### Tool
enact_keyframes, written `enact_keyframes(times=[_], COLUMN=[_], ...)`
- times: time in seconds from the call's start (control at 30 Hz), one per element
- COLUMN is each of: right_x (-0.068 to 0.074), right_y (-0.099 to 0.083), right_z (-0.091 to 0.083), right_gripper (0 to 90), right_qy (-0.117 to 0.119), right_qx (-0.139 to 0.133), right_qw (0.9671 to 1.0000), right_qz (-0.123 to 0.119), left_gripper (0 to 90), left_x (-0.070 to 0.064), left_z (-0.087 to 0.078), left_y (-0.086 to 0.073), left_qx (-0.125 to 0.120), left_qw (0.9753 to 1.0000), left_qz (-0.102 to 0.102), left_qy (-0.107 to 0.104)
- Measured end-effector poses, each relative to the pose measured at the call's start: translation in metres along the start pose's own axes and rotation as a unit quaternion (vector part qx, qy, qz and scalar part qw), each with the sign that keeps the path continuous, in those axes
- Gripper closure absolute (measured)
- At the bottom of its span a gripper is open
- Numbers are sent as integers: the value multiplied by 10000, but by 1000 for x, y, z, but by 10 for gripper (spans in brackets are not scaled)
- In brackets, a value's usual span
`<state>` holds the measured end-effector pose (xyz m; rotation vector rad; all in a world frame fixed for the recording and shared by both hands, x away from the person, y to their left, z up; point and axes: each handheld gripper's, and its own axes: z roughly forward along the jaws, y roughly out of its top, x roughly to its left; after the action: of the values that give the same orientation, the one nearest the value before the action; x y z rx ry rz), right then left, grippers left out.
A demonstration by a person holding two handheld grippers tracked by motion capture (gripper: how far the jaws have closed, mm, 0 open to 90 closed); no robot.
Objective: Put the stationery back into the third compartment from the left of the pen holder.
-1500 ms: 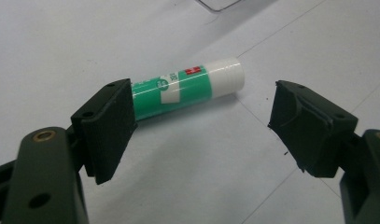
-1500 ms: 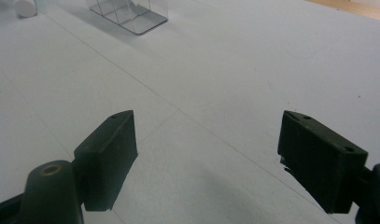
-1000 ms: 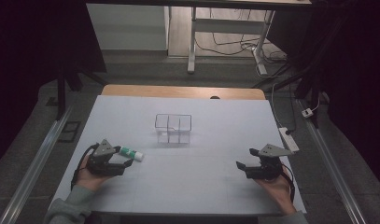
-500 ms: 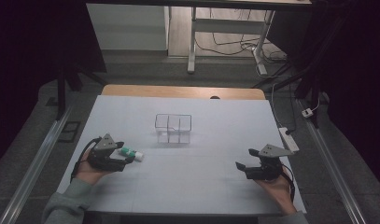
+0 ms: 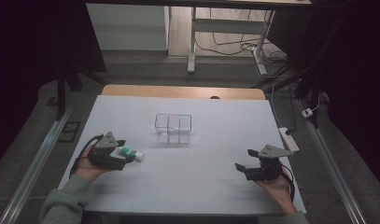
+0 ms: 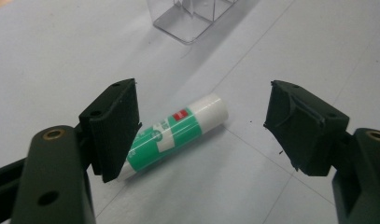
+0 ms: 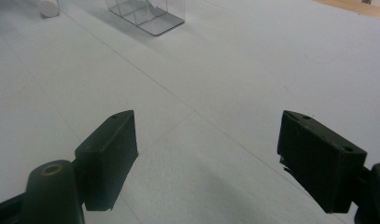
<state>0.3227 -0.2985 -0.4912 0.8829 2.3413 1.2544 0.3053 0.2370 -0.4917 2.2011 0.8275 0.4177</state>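
White paper covers the table I'm working over. Nearest me, my right gripper rests low near the right edge, jaws spread wide over bare paper. My left gripper sits on the other side, also open, and the glue stick lies flat on the paper between its jaws, slanted, its capped end tucked behind the left jaw and its white end toward the middle of the gap. Farther out stands a clear plastic box, well apart from the right gripper.
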Motion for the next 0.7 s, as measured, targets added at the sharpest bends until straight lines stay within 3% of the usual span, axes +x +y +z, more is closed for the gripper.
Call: enact_keyframes(times=[0.17, 0.2, 0.47, 0.57, 0.67, 0.7], right_x=[0, 0, -1, 0, -1, -1], right_y=[0, 0, 0, 0, 0, 0], right_z=[1, 2, 2, 2, 2, 2], right_gripper=[196, 196, 195, 195, 196, 196], right_qy=[22, 9, 8, 5, 48, 59], right_qx=[-13, -10, 16, 20, 12, -15], right_qw=[10000, 10000, 10000, 10000, 10000, 10000], right_qz=[-10, -7, -5, -20, 9, 24], left_gripper=[256, 259, 270, 270, 277, 278], left_x=[1, 2, 8, 8, 10, 12], left_z=[0, -2, 1, 0, -3, -4], left_y=[5, 6, 7, 12, 16, 19], left_qx=[72, -25, 38, 118, 3, 66], left_qw=[9998, 9997, 9993, 9989, 9984, 9978], left_qz=[170, 206, 239, 385, 446, 561], left_qy=[-18, -148, -293, -243, -341, -333])
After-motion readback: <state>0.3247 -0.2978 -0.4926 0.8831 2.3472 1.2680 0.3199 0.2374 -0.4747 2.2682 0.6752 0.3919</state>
